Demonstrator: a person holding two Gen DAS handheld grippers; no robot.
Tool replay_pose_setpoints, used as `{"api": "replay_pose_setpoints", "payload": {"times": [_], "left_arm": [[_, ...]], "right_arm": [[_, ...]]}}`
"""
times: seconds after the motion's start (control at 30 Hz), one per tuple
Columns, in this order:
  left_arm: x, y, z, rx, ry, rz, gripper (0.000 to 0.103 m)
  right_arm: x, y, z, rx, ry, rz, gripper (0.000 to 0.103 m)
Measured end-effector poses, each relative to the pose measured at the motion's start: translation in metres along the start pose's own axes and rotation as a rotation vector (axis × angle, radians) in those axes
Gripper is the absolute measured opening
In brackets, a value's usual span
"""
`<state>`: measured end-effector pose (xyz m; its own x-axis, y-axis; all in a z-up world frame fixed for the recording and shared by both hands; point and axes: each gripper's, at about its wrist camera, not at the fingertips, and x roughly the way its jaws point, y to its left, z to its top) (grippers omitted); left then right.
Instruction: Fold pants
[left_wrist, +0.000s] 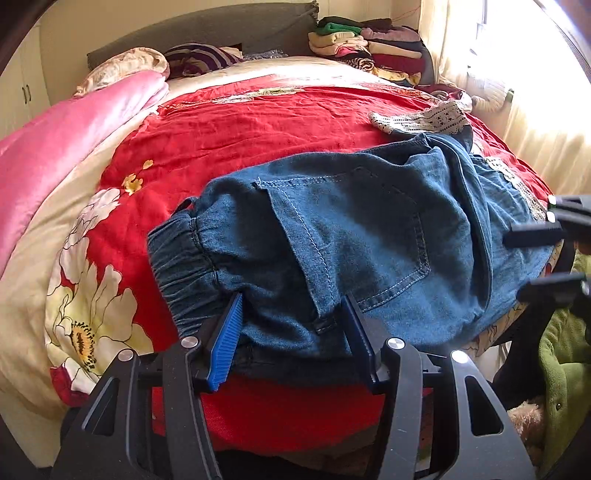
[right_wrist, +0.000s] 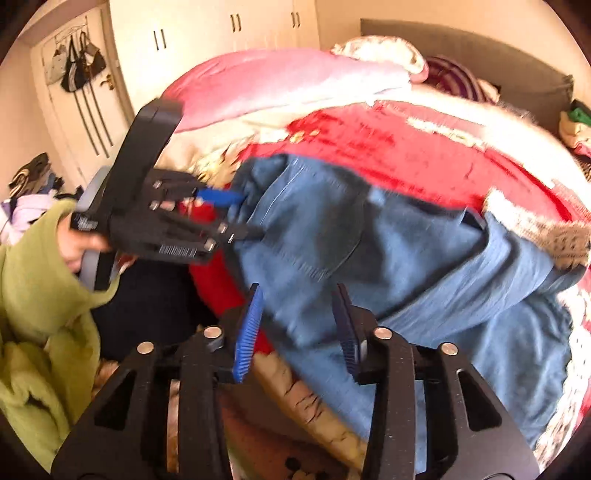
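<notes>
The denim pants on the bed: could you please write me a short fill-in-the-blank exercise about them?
1. The pants are made of blue ____.
2. They lie on a bedspread whose main colour is ____.
3. The jaws of the left hand-held gripper are ____, at the waistband.
4. The person's sleeve is ____.

Missing words: denim; red; open; green

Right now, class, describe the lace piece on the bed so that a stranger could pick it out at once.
Start at the bed's red flowered cover. The blue jeans lie on its near side, and just beyond their far end lies the lace piece. It is the only cream, openwork cloth there, flat and alone, unlike the folded clothes stack at the headboard.
</notes>
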<state>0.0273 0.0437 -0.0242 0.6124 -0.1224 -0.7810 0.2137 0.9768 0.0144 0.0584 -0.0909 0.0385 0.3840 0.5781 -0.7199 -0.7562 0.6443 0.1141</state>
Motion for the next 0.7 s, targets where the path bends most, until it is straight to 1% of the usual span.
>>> {"api": "replay_pose_setpoints", "payload": {"times": [0.1, 0.17, 0.2, 0.23, 0.27, 0.33, 0.4, 0.47, 0.57, 0.7], "left_arm": [[0.0, 0.001, 0.0, 0.004, -0.005, 0.001, 0.052], [-0.001, 0.003, -0.001, 0.0, -0.008, -0.005, 0.052], [-0.002, 0.003, -0.001, -0.002, -0.009, -0.007, 0.052], [-0.002, 0.004, -0.002, -0.005, -0.01, -0.014, 0.053], [-0.002, 0.003, -0.002, -0.005, -0.01, -0.019, 0.053], [-0.002, 0.003, -0.002, -0.003, -0.015, -0.017, 0.053], [-0.002, 0.005, -0.002, -0.011, -0.023, -0.02, 0.053], [-0.004, 0.005, -0.002, -0.02, -0.032, -0.024, 0.053], [-0.013, 0.005, 0.0, -0.027, -0.041, -0.024, 0.054], [-0.026, 0.005, 0.002, -0.037, -0.057, -0.023, 0.06]], "right_arm": [[0.018, -0.003, 0.003, 0.018, 0.03, -0.017, 0.035], [0.041, -0.005, -0.001, 0.038, 0.107, -0.038, 0.035], [0.054, -0.007, -0.008, 0.053, 0.162, -0.049, 0.036], [0.062, -0.008, -0.012, 0.068, 0.196, -0.048, 0.036], [0.067, -0.008, -0.017, 0.081, 0.201, -0.054, 0.036], [0.065, -0.008, -0.018, 0.075, 0.191, -0.056, 0.036], [0.058, -0.009, -0.017, 0.089, 0.177, -0.04, 0.037], [0.043, -0.011, -0.016, 0.113, 0.141, -0.035, 0.038], [0.021, -0.017, -0.016, 0.136, 0.087, -0.05, 0.043], [-0.009, -0.025, -0.013, 0.177, 0.026, -0.09, 0.048]]}}
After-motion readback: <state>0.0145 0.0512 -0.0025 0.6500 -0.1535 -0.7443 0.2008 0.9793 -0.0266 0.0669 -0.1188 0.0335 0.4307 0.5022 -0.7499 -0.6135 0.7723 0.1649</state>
